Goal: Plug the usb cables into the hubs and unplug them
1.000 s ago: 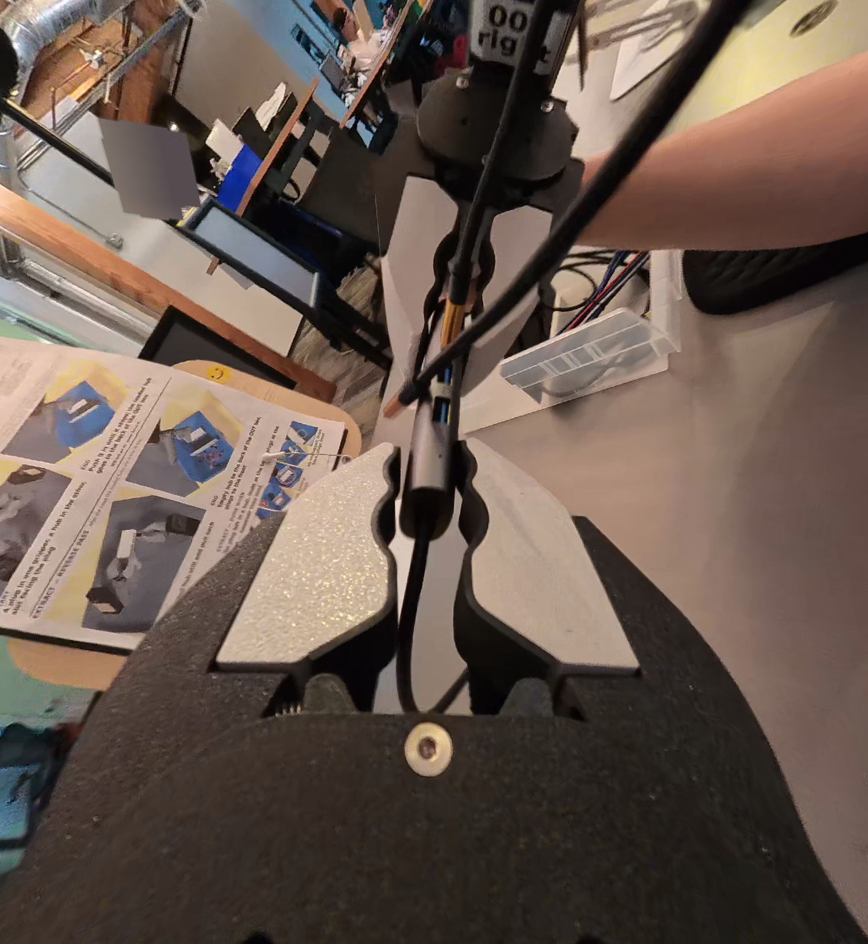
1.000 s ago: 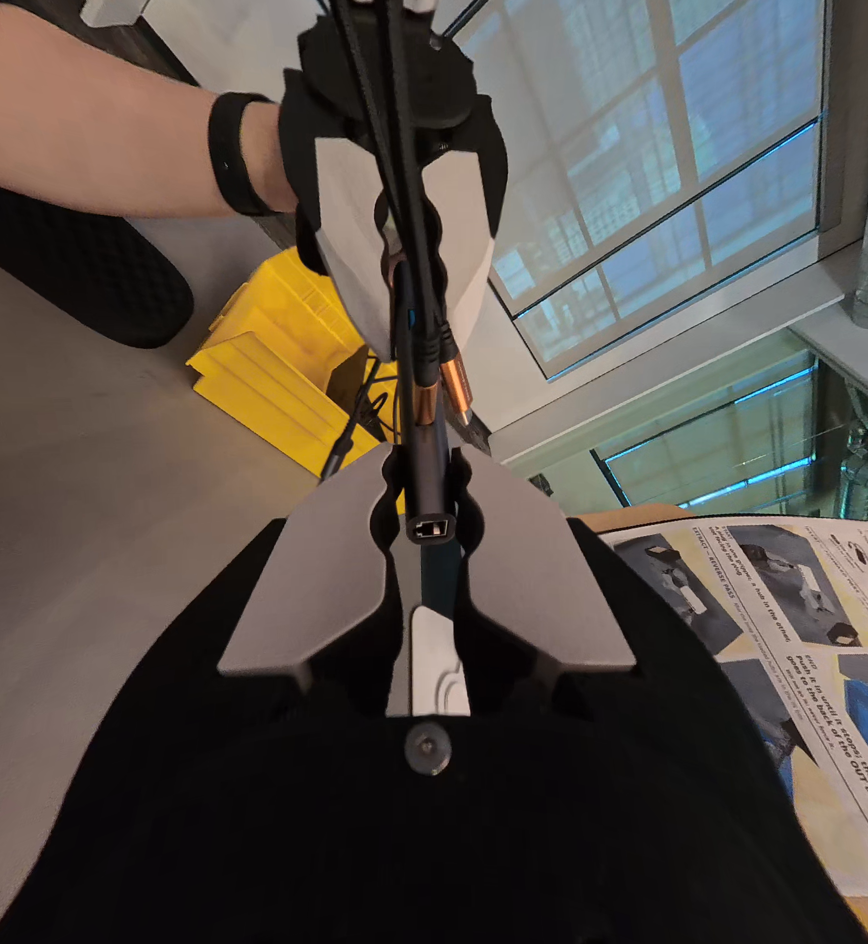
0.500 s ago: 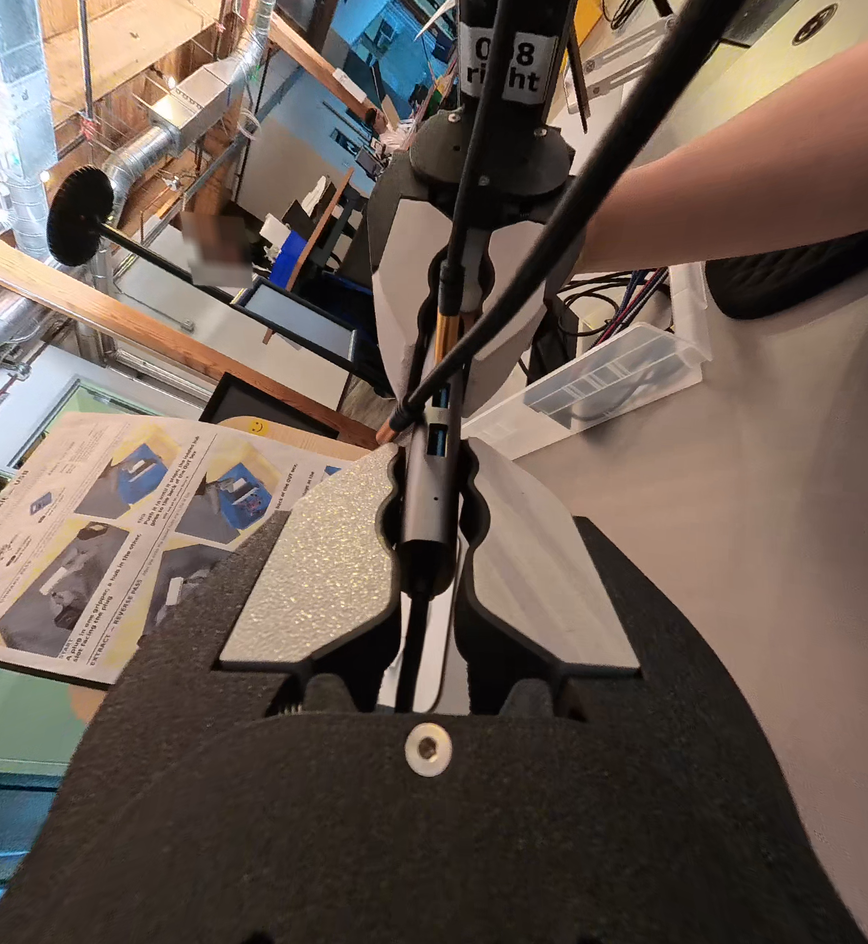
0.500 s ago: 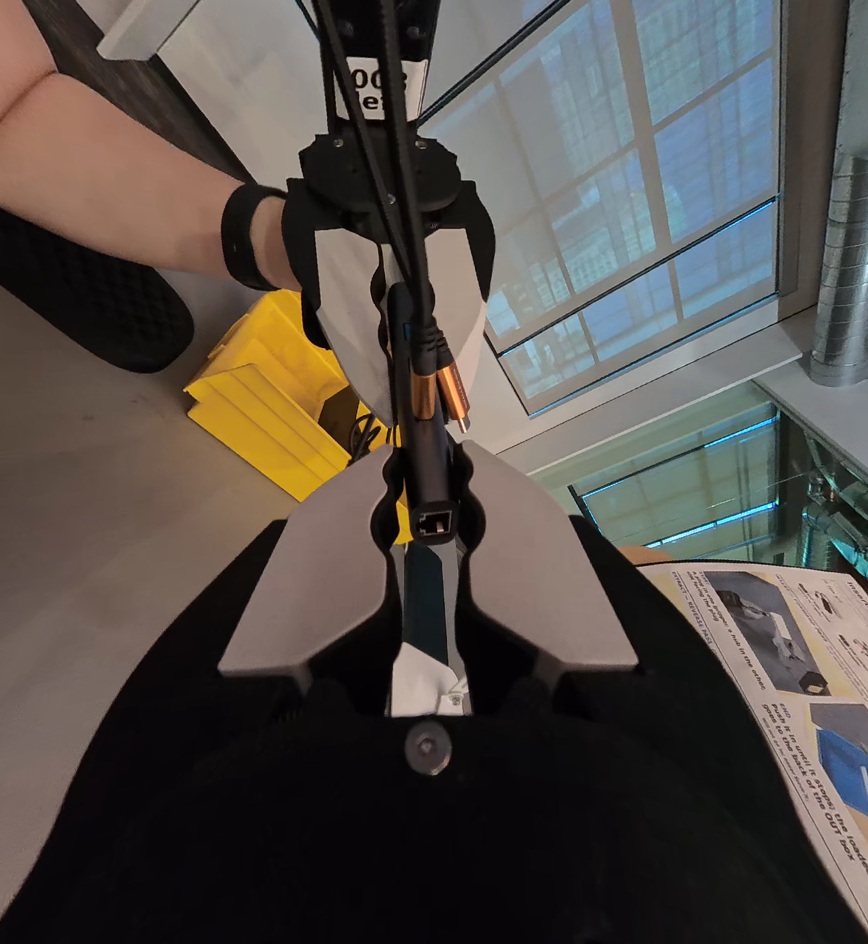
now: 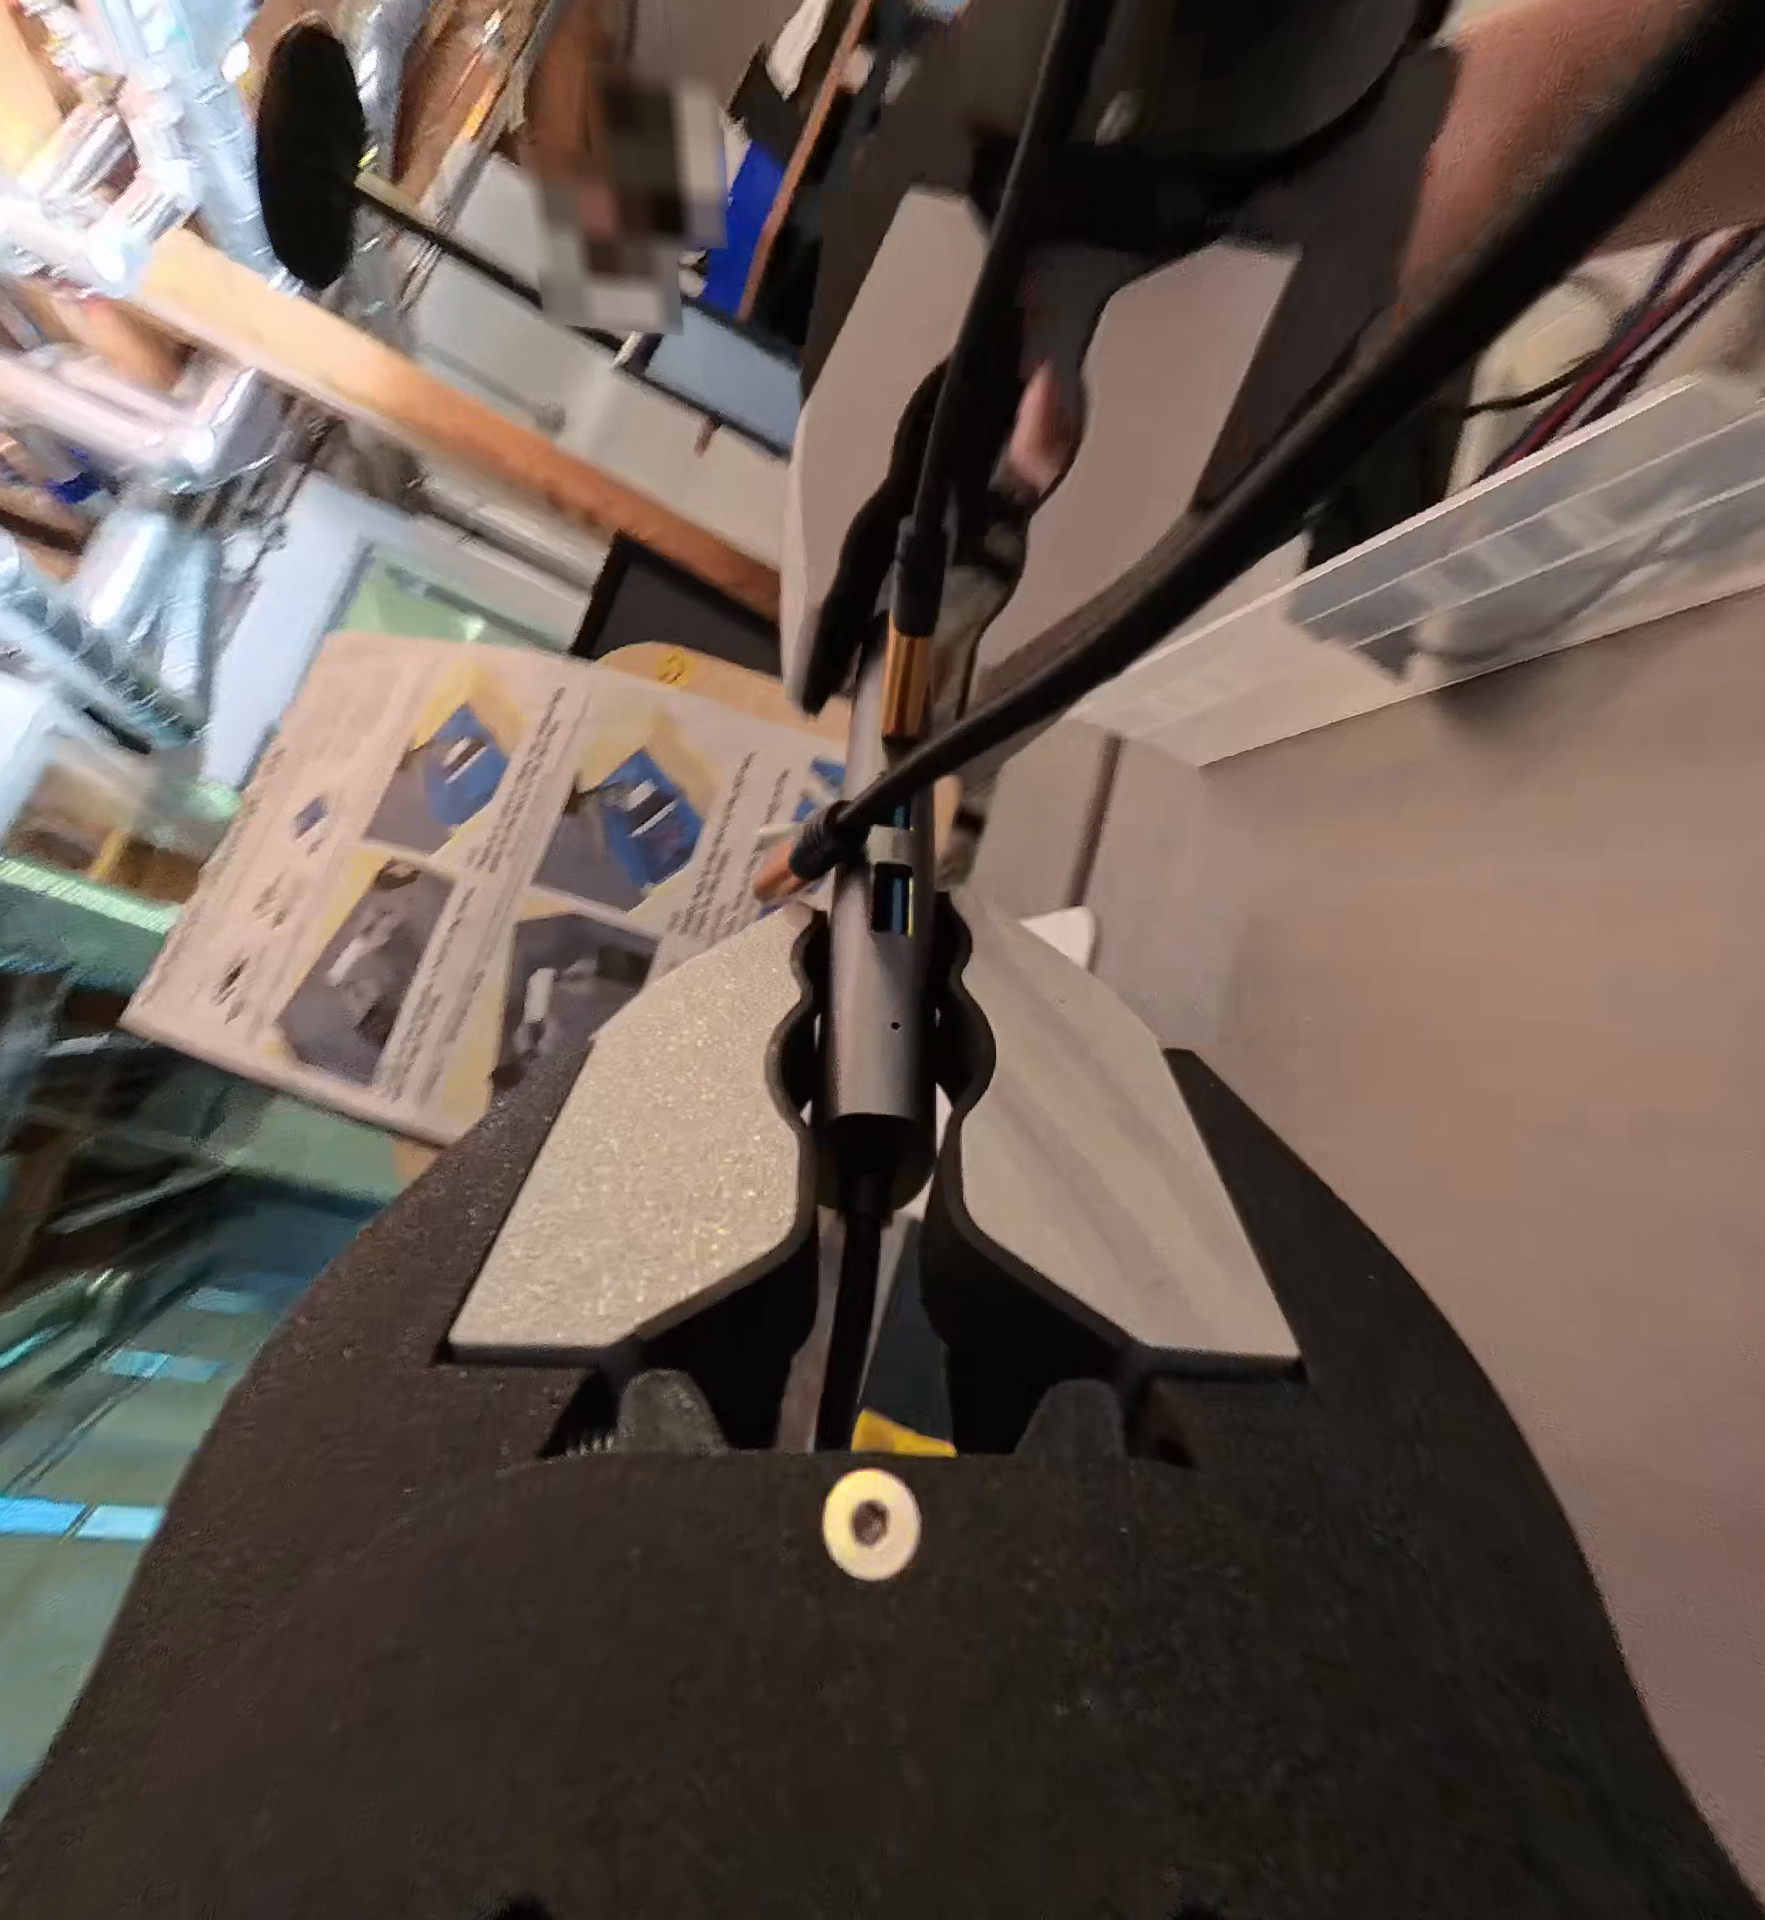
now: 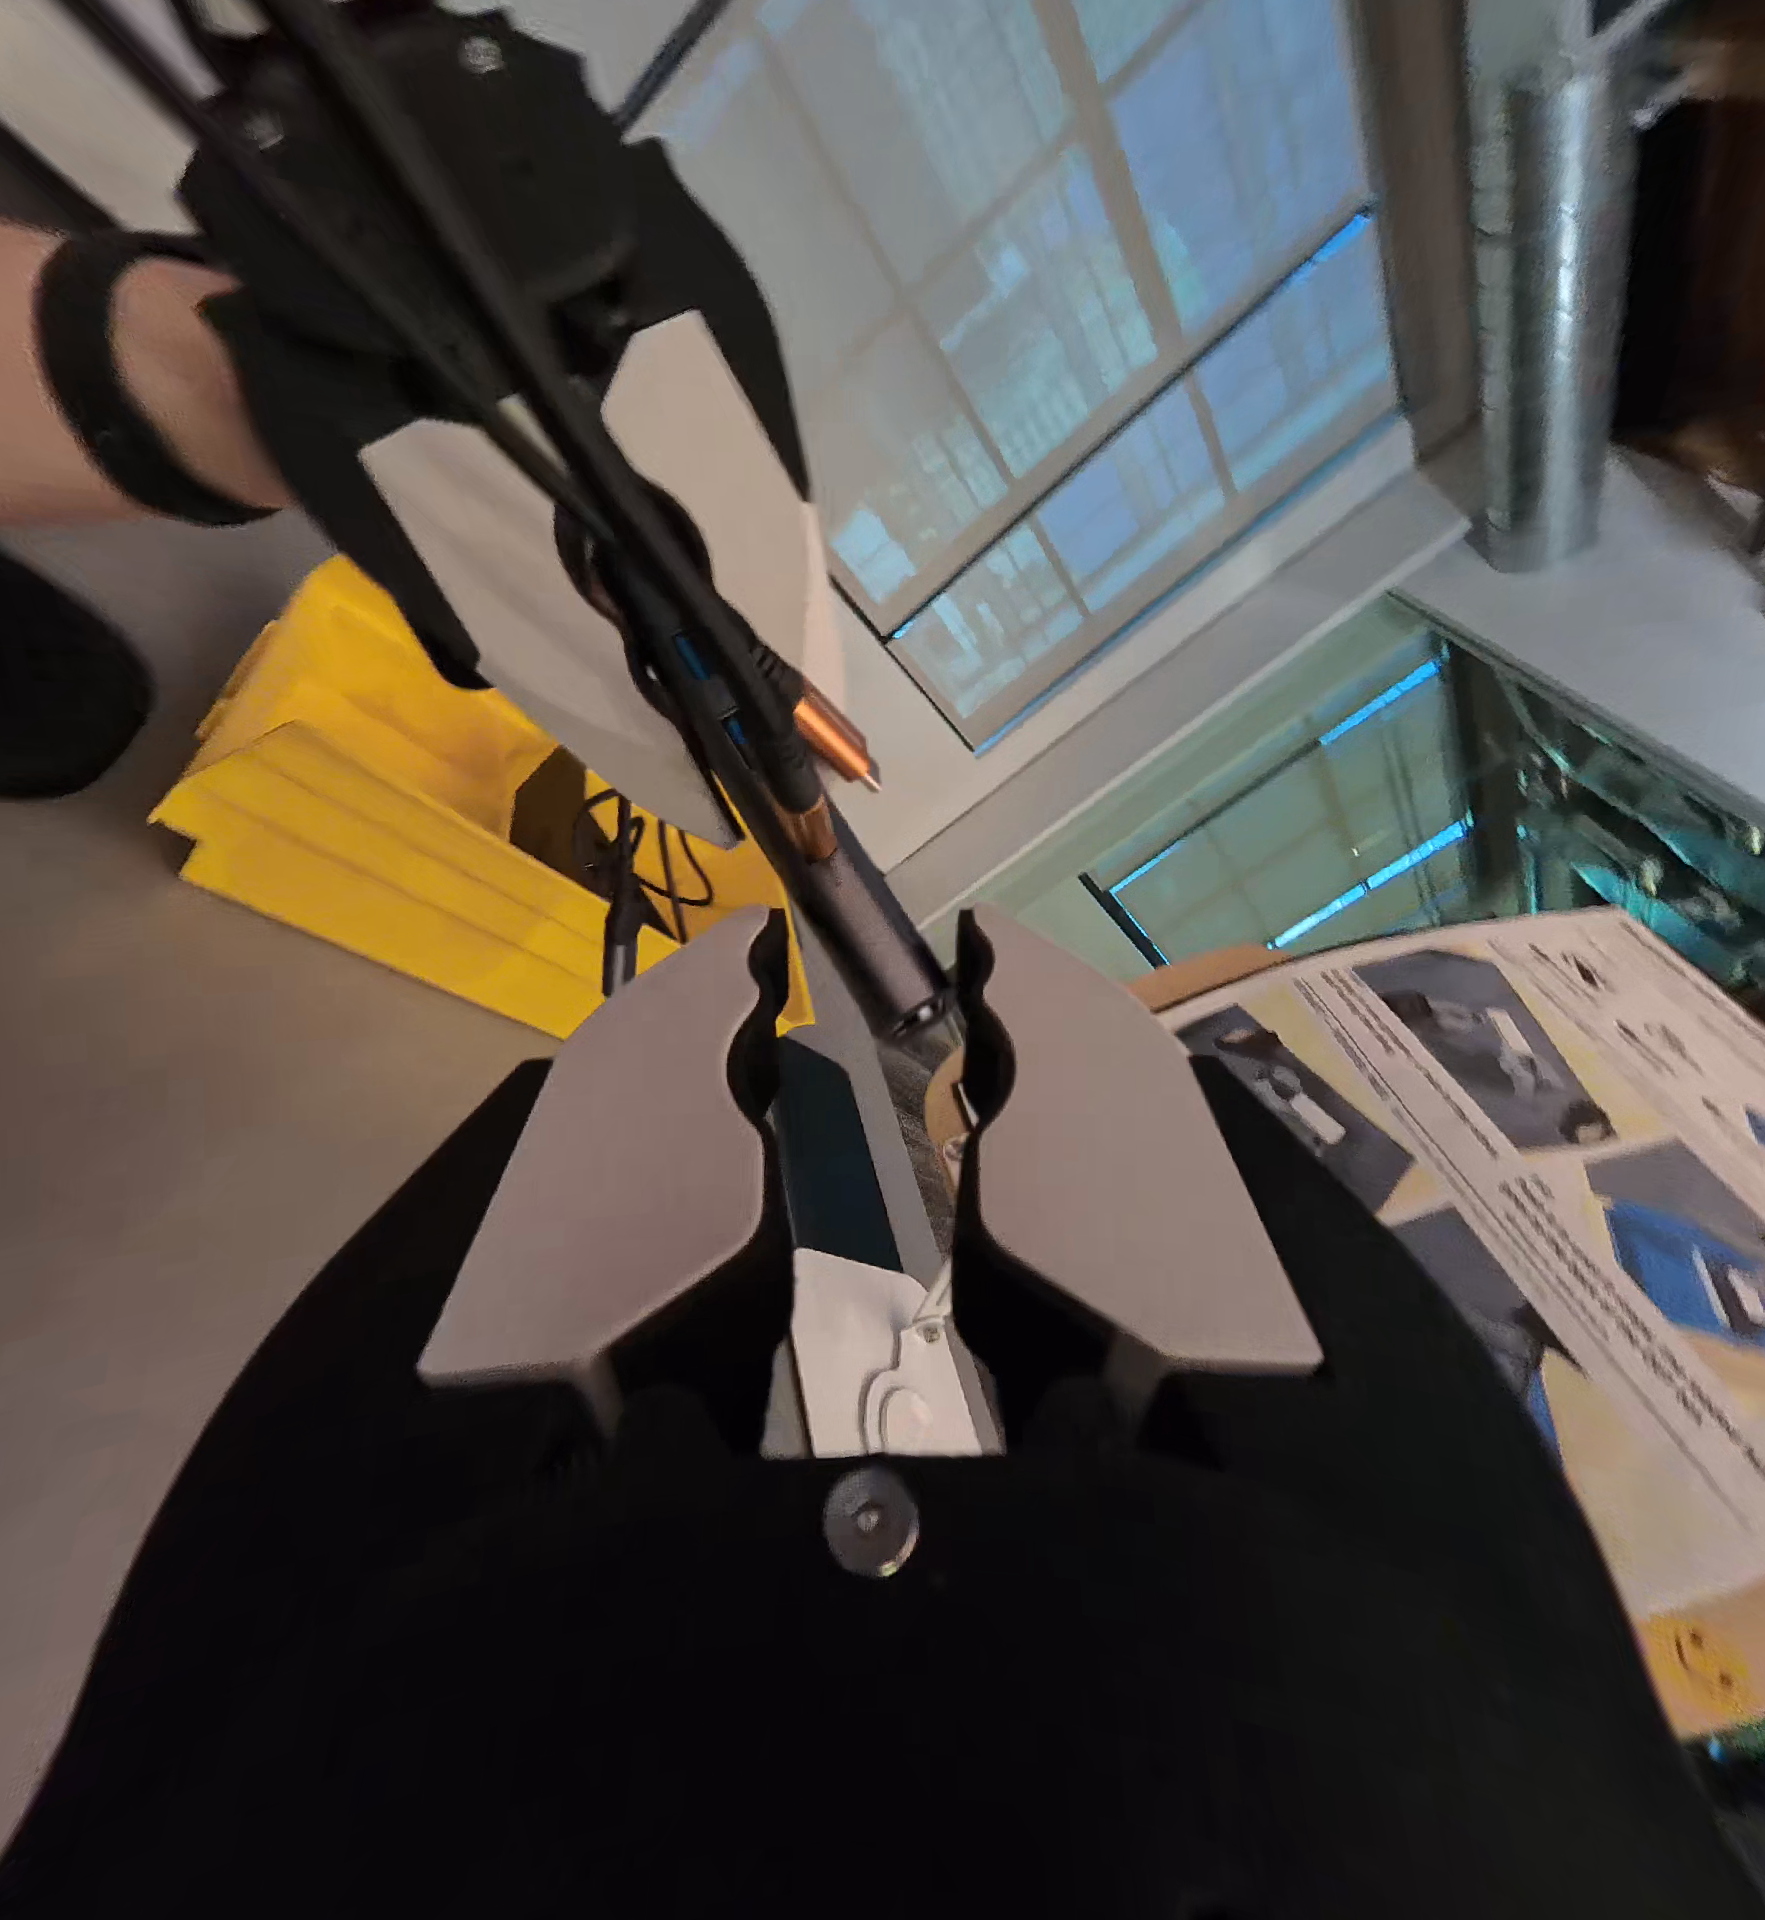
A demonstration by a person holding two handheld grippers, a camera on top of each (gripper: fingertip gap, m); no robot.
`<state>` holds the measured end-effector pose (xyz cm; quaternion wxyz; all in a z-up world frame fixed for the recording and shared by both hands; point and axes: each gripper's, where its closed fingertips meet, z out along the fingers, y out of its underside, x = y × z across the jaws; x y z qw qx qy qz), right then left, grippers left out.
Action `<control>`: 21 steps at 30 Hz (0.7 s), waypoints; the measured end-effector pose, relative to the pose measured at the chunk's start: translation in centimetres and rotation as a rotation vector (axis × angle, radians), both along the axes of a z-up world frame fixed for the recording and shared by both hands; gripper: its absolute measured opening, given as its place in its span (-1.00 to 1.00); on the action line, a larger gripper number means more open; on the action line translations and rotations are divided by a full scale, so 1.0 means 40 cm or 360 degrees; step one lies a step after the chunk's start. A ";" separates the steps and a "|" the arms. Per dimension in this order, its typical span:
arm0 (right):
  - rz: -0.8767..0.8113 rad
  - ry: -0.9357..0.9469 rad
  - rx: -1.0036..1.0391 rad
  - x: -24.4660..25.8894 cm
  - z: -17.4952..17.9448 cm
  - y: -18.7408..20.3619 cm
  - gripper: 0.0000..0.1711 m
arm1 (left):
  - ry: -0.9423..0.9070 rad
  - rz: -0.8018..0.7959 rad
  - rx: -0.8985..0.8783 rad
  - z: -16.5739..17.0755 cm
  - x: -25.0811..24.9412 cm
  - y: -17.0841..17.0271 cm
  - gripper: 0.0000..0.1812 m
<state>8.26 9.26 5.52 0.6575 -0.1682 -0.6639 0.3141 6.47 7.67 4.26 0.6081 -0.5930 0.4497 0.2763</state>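
Observation:
My left gripper (image 5: 878,920) is shut on a slim grey USB hub (image 5: 873,1029), held above the grey table (image 5: 1480,1143). A black cable with a copper plug (image 5: 907,665) meets the hub's far part. A second copper plug (image 5: 790,868) hangs loose beside the hub. My right gripper (image 6: 862,935) is open, its jaws standing either side of the hub's end (image 6: 883,966), which lies slanted towards the right finger. The left gripper (image 6: 753,727) shows farther off in the right wrist view, with the loose plug (image 6: 836,740) next to it. The right gripper (image 5: 961,582) faces the left wrist view.
A yellow bin (image 6: 358,769) with cables stands on the table behind the left gripper. A clear plastic compartment box (image 5: 1584,540) sits at the table's far side. A printed instruction sheet (image 6: 1480,1143) lies to one side. A person's forearms hold both grippers. The tips of both grippers are at nearly the same place.
My right gripper has opened and let go of the hub's end. Both views have tilted and are blurred by motion. The left gripper keeps its hold on the hub.

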 end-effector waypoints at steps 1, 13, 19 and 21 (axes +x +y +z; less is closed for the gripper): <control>-0.0046 0.0031 -0.0058 0.002 0.015 0.014 -0.62 | 0.0000 0.0110 0.0057 0.013 -0.022 0.010 -0.81; -0.0444 0.0157 -0.0838 -0.064 0.053 0.030 -0.57 | 0.0072 0.0713 0.0357 0.063 -0.149 0.035 -0.82; -0.0498 0.0176 -0.0844 -0.074 0.035 0.035 -0.60 | 0.0179 0.0717 0.0319 0.022 -0.119 0.061 -0.82; -0.0518 0.0154 -0.0849 -0.078 0.027 0.040 -0.60 | 0.0202 0.0716 0.0319 0.013 -0.111 0.066 -0.82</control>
